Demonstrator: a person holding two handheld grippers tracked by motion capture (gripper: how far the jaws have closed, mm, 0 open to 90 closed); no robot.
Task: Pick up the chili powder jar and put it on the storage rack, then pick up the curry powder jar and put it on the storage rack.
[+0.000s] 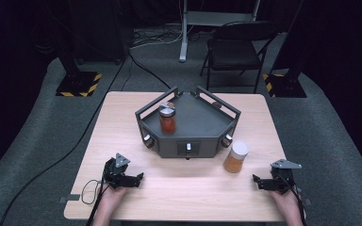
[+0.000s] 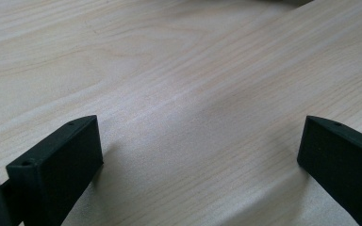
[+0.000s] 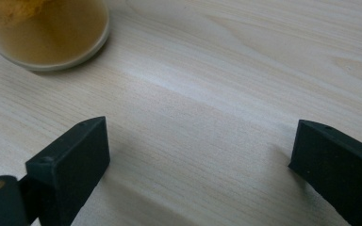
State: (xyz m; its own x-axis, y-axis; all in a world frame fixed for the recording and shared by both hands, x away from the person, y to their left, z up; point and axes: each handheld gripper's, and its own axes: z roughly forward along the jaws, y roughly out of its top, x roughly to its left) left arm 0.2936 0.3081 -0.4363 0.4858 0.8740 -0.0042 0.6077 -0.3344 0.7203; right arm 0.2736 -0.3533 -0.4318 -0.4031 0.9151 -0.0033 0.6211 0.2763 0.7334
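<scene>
The left gripper (image 1: pixel 140 177) is resting low over the near left part of the wooden table (image 1: pixel 122 136), its jaws standing wide apart with nothing but bare wood between them, as the left gripper view is showing. The right gripper (image 1: pixel 255 180) is sitting at the near right, jaws likewise spread wide and gripping nothing. Both are pointing inward toward the table's middle.

Two jars are standing in the scene. The white-lidded jar (image 1: pixel 236 157), filled with orange-yellow contents, is standing on the table just in front of the tray's right corner, nearer the right gripper; its base (image 3: pixel 45 33) is showing at the top left of the right gripper view, apart from the jaws. The metal-lidded jar (image 1: pixel 167 118), with darker reddish contents, is standing inside the dark grey tray (image 1: pixel 202 122), toward its left side.

No readable writing, brand or label is appearing on either jar or the tray.

One folding chair (image 1: pixel 235 49) is standing beyond the table.
</scene>
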